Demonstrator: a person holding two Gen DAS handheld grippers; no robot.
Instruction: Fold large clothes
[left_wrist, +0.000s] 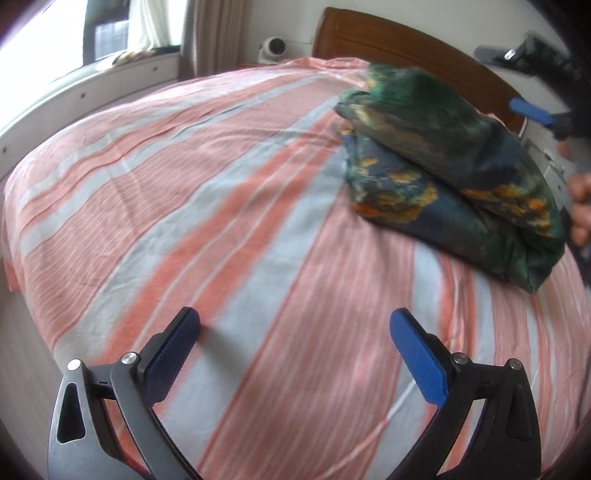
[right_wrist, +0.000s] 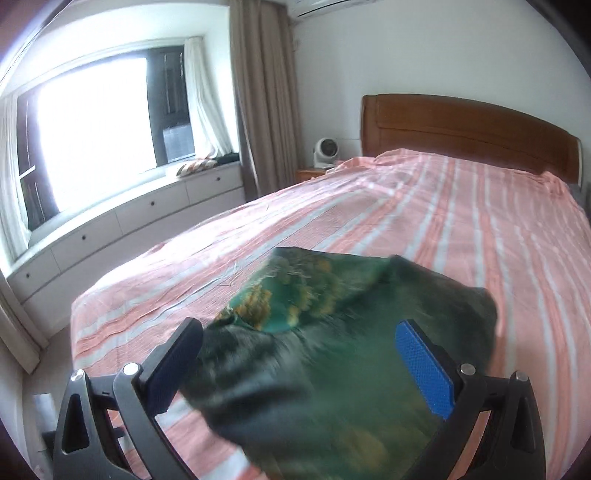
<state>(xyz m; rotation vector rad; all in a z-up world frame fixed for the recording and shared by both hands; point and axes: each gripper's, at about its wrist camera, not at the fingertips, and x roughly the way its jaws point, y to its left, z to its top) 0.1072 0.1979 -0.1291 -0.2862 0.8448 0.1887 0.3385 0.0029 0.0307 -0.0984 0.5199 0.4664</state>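
Dark green/navy printed garment w/ orange patches, bundled in a thick fold, lies on the pink-and-grey striped bedsheet toward the wooden headboard. Left gripper: jaws spread, empty, well apart from it; garment is ahead and to its right, long axis diagonal. Right gripper: released, directly over the cloth, so nearer. Judging: right goes first.

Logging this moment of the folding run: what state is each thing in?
Garment: folded into a layered bundle, lying on the bed, motion-blurred.
Left gripper: open, empty, over bare bedsheet.
Right gripper: open, over the garment; not clamped on it.
Bedsheet: spread over the bed, slightly wrinkled.
Curtains: drawn aside, window uncovered.
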